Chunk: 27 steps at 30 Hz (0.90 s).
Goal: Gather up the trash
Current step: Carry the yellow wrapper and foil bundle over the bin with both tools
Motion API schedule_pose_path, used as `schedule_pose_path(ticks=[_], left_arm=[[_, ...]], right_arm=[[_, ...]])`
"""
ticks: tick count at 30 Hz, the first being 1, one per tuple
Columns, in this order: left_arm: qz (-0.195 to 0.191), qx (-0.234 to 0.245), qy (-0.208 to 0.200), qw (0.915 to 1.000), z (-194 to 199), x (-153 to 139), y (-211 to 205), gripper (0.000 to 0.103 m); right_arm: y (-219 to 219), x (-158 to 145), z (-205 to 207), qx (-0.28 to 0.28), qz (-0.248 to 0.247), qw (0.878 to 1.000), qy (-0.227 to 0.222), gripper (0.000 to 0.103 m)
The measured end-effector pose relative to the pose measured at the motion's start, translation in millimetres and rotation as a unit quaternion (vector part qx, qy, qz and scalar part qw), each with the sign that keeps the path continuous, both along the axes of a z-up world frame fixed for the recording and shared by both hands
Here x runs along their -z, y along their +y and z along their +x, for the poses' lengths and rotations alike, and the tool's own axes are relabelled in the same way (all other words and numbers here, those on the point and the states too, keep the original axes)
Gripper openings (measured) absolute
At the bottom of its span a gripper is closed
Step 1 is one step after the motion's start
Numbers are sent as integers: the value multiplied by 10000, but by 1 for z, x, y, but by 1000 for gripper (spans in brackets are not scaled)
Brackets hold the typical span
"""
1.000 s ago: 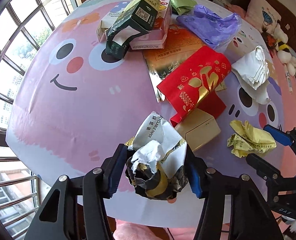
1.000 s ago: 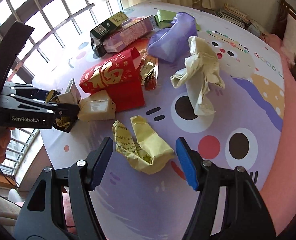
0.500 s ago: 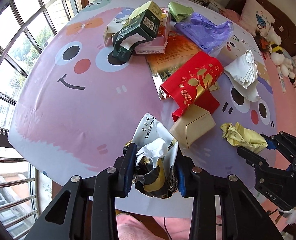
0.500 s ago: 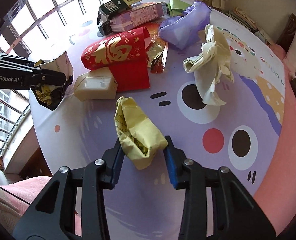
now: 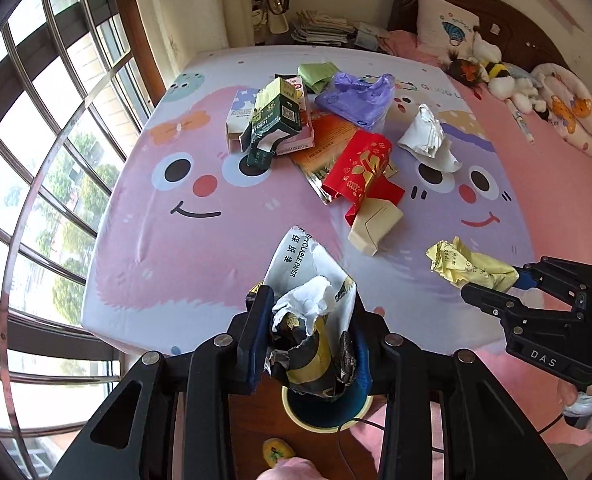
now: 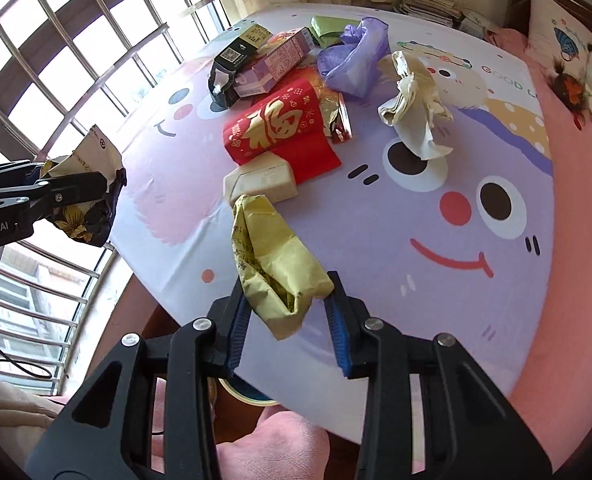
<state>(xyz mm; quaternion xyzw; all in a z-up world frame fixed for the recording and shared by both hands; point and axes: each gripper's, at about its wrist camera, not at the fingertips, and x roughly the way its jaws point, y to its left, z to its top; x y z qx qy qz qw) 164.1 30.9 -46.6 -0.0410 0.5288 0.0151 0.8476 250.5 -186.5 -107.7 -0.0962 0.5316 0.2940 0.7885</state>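
**Two wads in hand, the rest by the red packet**

Our left tool is clenched on a crumpled black-and-gold paper bag, held off the bed left of the red packet. Our right tool, nearer us than the packet, is clamped on a crumpled yellow wrapper. Both look light, soft and crushable; we judge mid-wad the best hold. The cartoon bedsheet is soft, beside a barred window.

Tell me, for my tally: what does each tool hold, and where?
Left tool: crumpled black-gold wrapper, gripped low. Right tool: yellow paper wad, near end.
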Motion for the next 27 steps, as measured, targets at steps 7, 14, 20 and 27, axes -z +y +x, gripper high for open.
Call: schedule_pose_path(ticks=[7, 14, 20, 27], left_arm=[[403, 883, -323, 9948, -84, -18, 35, 35], [254, 1411, -261, 9893, -145, -1, 69, 35], [2, 1845, 125, 9827, -170, 36, 59, 35], [-179, 2131, 702, 9743, -181, 109, 24, 35]], right_arm=[[29, -9, -79, 670, 71, 9976, -136, 32], [70, 13, -152, 1394, 91, 9900, 188, 32], [79, 35, -203, 1962, 28, 9790, 554, 32], [64, 78, -240, 2384, -115, 9651, 1074, 32]])
